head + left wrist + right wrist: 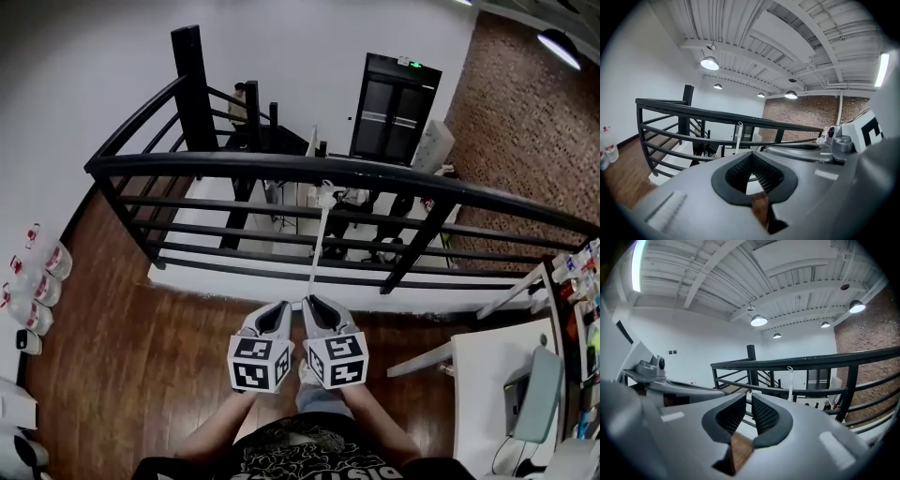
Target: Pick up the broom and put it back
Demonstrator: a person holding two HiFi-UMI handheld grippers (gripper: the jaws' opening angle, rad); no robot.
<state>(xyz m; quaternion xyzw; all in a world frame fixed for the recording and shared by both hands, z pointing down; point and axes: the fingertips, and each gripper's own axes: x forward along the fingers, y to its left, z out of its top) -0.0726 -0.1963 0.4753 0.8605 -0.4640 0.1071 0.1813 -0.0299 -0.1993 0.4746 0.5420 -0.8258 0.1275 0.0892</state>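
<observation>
A wooden floor (141,309) runs up to a black railing (281,169). Left gripper (280,307): jaws together, empty. Right gripper (311,302): jaws nearly together, empty. The broom (320,230) stands upright against the railing, ahead of both grippers and untouched.

Seen at six o'clock in the head view: pale block lettering on the person's black shirt (309,461), cut off by the frame edge and not readable as a word. At one o'clock, a small green lit sign (412,65) above the dark double door (394,108), too small to read; at nine o'clock, red labels on clear bottles (47,289), likewise illegible.
</observation>
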